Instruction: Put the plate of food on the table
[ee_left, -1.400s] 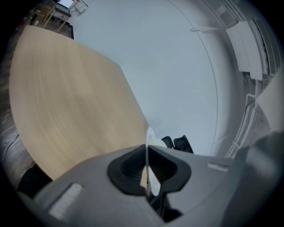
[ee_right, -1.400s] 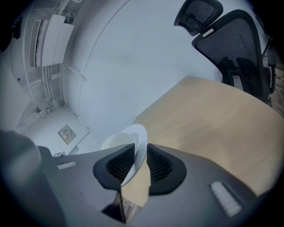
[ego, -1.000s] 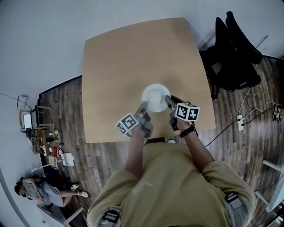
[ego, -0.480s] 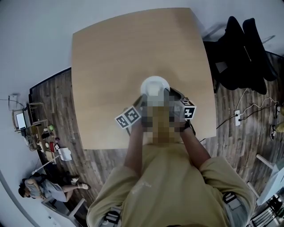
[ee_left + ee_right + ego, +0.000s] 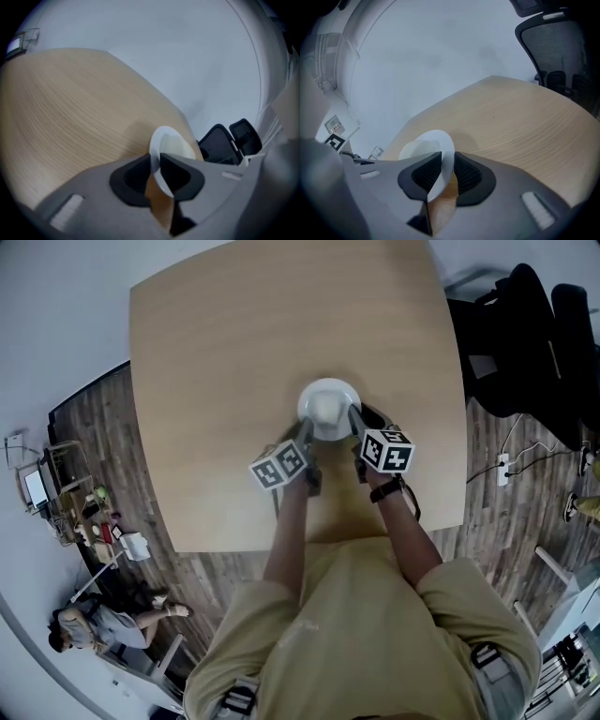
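A white plate (image 5: pixel 329 409) with something pale on it is over the middle of the light wooden table (image 5: pixel 234 343). I cannot tell whether it rests on the tabletop. My left gripper (image 5: pixel 305 437) pinches the plate's near-left rim, and in the left gripper view the rim of the plate (image 5: pixel 171 145) stands between the dark pads of that gripper (image 5: pixel 155 168). My right gripper (image 5: pixel 356 423) holds the near-right rim. In the right gripper view the plate (image 5: pixel 426 145) sits in that gripper (image 5: pixel 447 171), whose jaws are closing on it.
Black office chairs (image 5: pixel 525 334) stand close to the table's right side. A power strip with cables (image 5: pixel 503 470) lies on the wooden floor there. At lower left a person (image 5: pixel 94 624) sits on the floor near small clutter (image 5: pixel 94 521).
Both grippers have carried the plate forward, from near the table's front edge to farther in over the tabletop. Both still hold its rim.
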`<state>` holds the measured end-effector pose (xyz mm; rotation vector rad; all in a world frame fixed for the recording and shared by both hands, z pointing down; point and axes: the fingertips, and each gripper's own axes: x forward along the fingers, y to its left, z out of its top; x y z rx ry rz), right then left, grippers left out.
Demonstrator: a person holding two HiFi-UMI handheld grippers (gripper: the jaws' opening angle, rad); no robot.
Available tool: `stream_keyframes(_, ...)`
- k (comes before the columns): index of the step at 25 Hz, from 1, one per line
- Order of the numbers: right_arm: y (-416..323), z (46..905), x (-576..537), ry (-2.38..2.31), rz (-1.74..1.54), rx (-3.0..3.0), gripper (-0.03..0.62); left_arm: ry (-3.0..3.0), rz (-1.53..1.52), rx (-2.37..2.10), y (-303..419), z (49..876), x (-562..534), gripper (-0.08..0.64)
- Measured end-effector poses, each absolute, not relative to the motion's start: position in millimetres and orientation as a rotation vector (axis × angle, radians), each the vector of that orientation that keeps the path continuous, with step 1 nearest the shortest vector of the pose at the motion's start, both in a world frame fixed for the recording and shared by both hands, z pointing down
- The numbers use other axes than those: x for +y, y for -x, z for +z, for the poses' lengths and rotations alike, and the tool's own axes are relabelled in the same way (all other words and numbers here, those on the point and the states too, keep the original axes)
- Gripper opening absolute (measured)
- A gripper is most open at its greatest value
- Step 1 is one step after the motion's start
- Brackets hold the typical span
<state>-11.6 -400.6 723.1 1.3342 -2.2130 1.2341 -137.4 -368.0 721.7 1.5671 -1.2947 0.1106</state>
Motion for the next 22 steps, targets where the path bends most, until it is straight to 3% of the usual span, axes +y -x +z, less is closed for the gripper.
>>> stream_keyframes(13,24,752,-399,-1.283,1.191,-2.103,0.090,-1.534,0.333,-1.352,151,750,-361,0.075)
stream_keyframes(16,16,751,-402,-1.341,1.159,-2.085,0.076,-1.543,0.375,-1.389,158,747,-359,0.043)
stream_keyframes(19,3,744,-409,-1.393,1.120,-2.102,0.126,-1.556,0.363,-1.405,163,742,-361,0.078)
stream_keyframes(22,-6,734,-411,-1.410,1.109,-2.123,0.135,-1.569,0.343,-1.438,171,730,-361,0.089)
